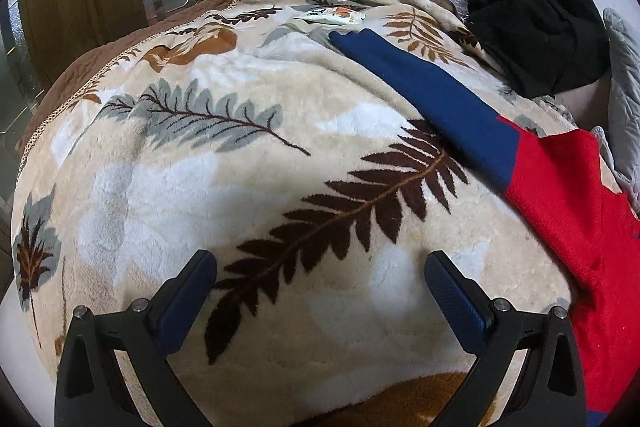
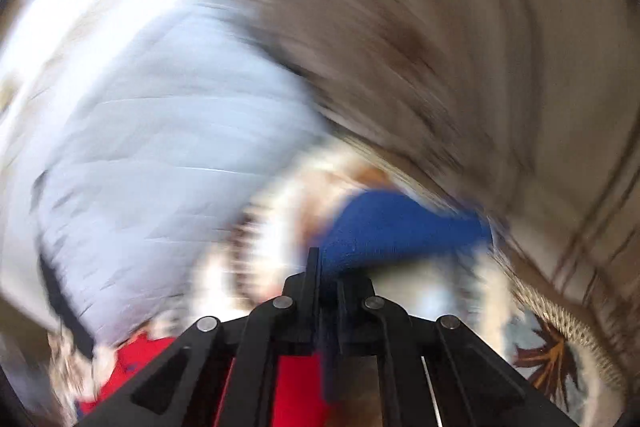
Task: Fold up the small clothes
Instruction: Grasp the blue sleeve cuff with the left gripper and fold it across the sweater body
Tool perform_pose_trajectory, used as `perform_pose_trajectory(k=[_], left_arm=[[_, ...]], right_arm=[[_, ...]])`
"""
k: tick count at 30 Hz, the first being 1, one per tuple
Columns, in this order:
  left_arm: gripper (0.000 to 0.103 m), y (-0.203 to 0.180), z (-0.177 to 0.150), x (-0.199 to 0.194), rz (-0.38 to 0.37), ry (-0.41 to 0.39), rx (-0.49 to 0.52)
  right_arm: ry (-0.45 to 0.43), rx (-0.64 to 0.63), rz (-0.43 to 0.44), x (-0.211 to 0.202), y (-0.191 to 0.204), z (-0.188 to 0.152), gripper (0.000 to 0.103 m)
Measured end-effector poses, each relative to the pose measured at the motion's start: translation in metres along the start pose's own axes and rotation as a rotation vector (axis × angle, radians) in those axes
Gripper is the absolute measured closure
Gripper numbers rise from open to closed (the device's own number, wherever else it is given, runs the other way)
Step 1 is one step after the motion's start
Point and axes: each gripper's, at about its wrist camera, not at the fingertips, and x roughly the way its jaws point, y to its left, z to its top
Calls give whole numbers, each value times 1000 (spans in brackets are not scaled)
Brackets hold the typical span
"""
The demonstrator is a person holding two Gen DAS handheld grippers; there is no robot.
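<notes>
while the right gripper has its jaws closed on a blue sleeve, the left gripper hangs wide and empty over the leaf-print blanket. the red and blue sweater lies at the blanket's right, its other sleeve outstretched. judged light, limp knit; best taken at cuffs or hem. right view heavily blurred; sweater body cut off.

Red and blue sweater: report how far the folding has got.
Done: nothing looks folded; the sweater lies spread on the leaf-print blanket, one blue sleeve stretched straight out. In hand: the right gripper is shut on blue fabric, apparently the other sleeve, though that view is blurred. The left gripper is open, empty. Left: essentially every fold.
</notes>
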Motion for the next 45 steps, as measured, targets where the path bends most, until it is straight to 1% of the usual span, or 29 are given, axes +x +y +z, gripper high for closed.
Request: perform_pose_trajectory(k=[2, 3, 4, 5, 6, 7, 8, 10, 11, 13, 15, 16, 18, 20, 22, 23, 24, 25, 26, 28, 31, 34, 35, 37, 39, 40, 41, 42, 45], left_arm=[[0, 1, 0, 0, -8, -2, -7], [0, 2, 0, -1, -11, -2, -10], [0, 1, 0, -1, -11, -2, -10], [0, 1, 0, -1, -10, -2, -8], [0, 1, 0, -1, -11, -2, -5], [0, 1, -1, -1, -12, -2, -4], [0, 1, -1, -2, -15, -2, -3], [0, 3, -1, -4, -25, 1, 2], [0, 3, -1, -5, -28, 1, 5], [0, 4, 0, -13, -35, -10, 0], [0, 1, 1, -31, -51, -58, 0], [0, -6, 2, -46, -70, -91, 22], [0, -28, 3, -74, -132, -133, 92], [0, -63, 1, -106, -217, -164, 205], [0, -105, -4, -129, -278, -157, 344], [0, -134, -9, -141, -305, -147, 435], [0, -156, -14, -148, -312, -143, 498], [0, -188, -23, -156, -313, -133, 579], [0, -208, -29, -158, -316, -127, 628], [0, -264, -51, -163, -297, -137, 764], [0, -330, -79, -151, -254, -140, 920], [0, -372, -95, -129, -192, -152, 974], [0, -386, -96, -116, -156, -146, 984], [2, -400, -103, -98, -137, -122, 1009], [28, -402, -108, -84, -146, -69, 1028], [61, -395, -103, -82, -181, -43, 996], [78, -386, -93, -79, -215, -19, 932], [80, -373, -79, -76, -253, 5, 834], [81, -314, -48, -66, -305, 15, 545]], right_arm=[[-86, -168, 121, -48, 74, -16, 96], [-111, -225, 167, -63, 100, -29, 96], [-124, -283, 220, -78, 127, -49, 94], [-105, -352, 278, -85, 157, -80, 90], [-69, -393, 302, -81, 173, -101, 64], [-1, -443, 324, -69, 189, -131, 35], [79, -483, 340, -52, 200, -162, 0], [219, -515, 309, -22, 200, -218, 1], [251, -496, 307, -19, 195, -234, 1], [245, -431, 326, -28, 174, -250, 1], [195, -374, 324, -40, 154, -247, 1], [171, -352, 327, -45, 145, -244, 1], [140, -338, 326, -59, 126, -241, 0], [132, -314, 326, -56, 109, -240, 0], [155, -283, 325, -54, 98, -243, 0], [198, -241, 333, -43, 88, -249, 0], [221, -206, 347, -44, 80, -251, 0], [210, -175, 375, -44, 75, -249, 0], [205, -152, 393, -45, 71, -246, 0], [213, -133, 407, -42, 67, -246, 0], [207, -130, 418, -42, 68, -248, 0], [204, -114, 430, -42, 64, -248, 0], [203, -112, 431, -40, 66, -247, 0], [202, -112, 429, -39, 67, -247, 0], [202, -113, 426, -39, 67, -248, 0], [202, -113, 425, -39, 67, -248, 0], [202, -113, 424, -38, 67, -248, 0], [202, -113, 424, -38, 67, -248, 0], [203, -114, 419, -37, 68, -248, 0]])
